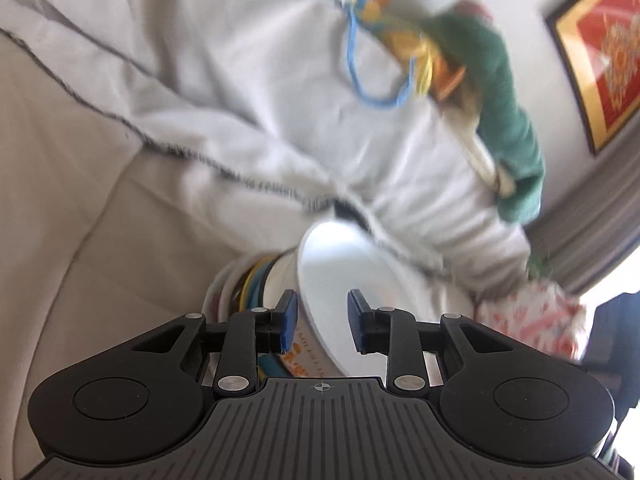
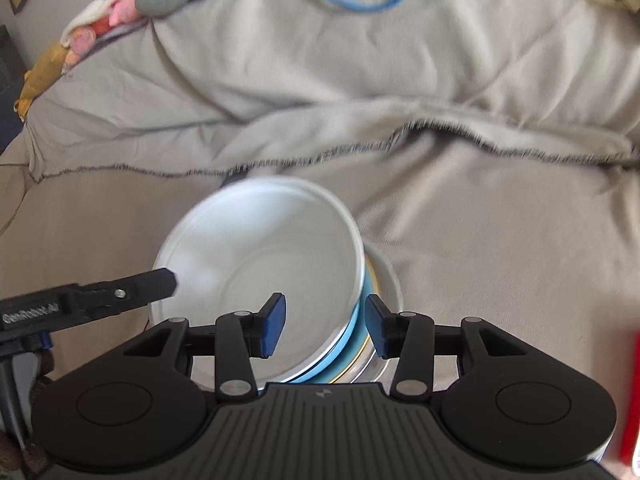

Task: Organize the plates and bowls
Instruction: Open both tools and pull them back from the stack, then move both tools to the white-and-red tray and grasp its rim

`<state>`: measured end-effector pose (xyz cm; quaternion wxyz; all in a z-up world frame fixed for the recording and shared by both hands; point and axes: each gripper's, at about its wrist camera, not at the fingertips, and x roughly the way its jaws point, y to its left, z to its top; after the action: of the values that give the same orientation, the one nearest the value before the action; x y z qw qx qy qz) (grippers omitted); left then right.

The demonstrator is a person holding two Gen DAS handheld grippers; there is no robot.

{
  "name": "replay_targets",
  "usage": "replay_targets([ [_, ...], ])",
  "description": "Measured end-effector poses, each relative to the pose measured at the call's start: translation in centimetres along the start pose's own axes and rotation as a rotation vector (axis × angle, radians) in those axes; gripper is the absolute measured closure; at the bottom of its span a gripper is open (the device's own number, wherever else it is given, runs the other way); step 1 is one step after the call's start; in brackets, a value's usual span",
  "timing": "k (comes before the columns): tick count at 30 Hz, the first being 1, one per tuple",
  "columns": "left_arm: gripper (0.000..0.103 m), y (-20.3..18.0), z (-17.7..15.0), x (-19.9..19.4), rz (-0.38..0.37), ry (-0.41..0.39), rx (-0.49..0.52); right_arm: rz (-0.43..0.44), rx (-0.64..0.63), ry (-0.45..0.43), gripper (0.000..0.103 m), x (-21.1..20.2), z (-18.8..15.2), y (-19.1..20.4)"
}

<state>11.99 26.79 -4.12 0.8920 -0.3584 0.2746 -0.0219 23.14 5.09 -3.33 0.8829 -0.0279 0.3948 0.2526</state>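
A white bowl [image 2: 264, 248] sits on top of a stack of plates and bowls [image 2: 360, 340] with blue, yellow and white rims, on a sofa covered with a beige blanket. My right gripper [image 2: 325, 330] is open, its jaws on either side of the bowl's near right rim. My left gripper [image 1: 322, 322] is open, with the same bowl [image 1: 340, 276] between its fingers; its rim lies by the left pad. The left gripper's finger [image 2: 160, 280] shows at the bowl's left rim in the right wrist view.
A beige blanket [image 2: 440, 120] with a dark stitched edge lies behind the stack. A blue cord [image 2: 352, 0], soft toys [image 2: 120, 12] and a green cloth [image 1: 504, 100] lie at the back. A framed picture [image 1: 600, 52] hangs on the wall. A patterned cloth [image 1: 532, 320] lies to the right.
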Motion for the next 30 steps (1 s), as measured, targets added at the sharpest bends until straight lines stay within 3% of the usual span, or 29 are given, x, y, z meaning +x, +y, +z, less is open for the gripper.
replay_targets([
  [1,0.072,-0.4,-0.2,-0.5,0.019,-0.035,-0.003,0.000,0.000,0.000,0.059,0.0,0.0,0.0],
  [5,0.072,-3.0,-1.0,-1.8,0.127,-0.147,0.008,0.005,0.029,-0.138,0.054,-4.7,-1.6,-2.7],
  [10,0.072,-7.3,-2.5,-1.7,0.138,-0.156,0.058,-0.051,0.135,-0.193,0.052,-7.8,-4.7,-8.4],
  [15,0.072,-12.1,-5.6,1.6,0.110,-0.007,0.132,-0.219,0.222,-0.235,0.050,-9.4,-8.7,-14.6],
  [18,0.072,-14.6,-8.7,5.2,0.057,0.130,0.170,-0.269,0.296,-0.253,0.049,-10.4,-10.9,-18.5],
  [22,0.072,-17.4,-13.8,10.8,0.057,0.319,0.200,-0.350,0.397,-0.275,0.046,-11.6,-13.5,-23.4],
  [25,0.072,-19.5,-17.4,14.7,0.013,0.470,0.228,-0.429,0.452,-0.276,0.045,-12.1,-15.3,-26.5],
  [30,0.072,-23.9,-19.6,19.1,-0.012,0.504,0.313,-0.464,0.560,-0.252,0.044,-12.0,-18.0,-30.9],
])
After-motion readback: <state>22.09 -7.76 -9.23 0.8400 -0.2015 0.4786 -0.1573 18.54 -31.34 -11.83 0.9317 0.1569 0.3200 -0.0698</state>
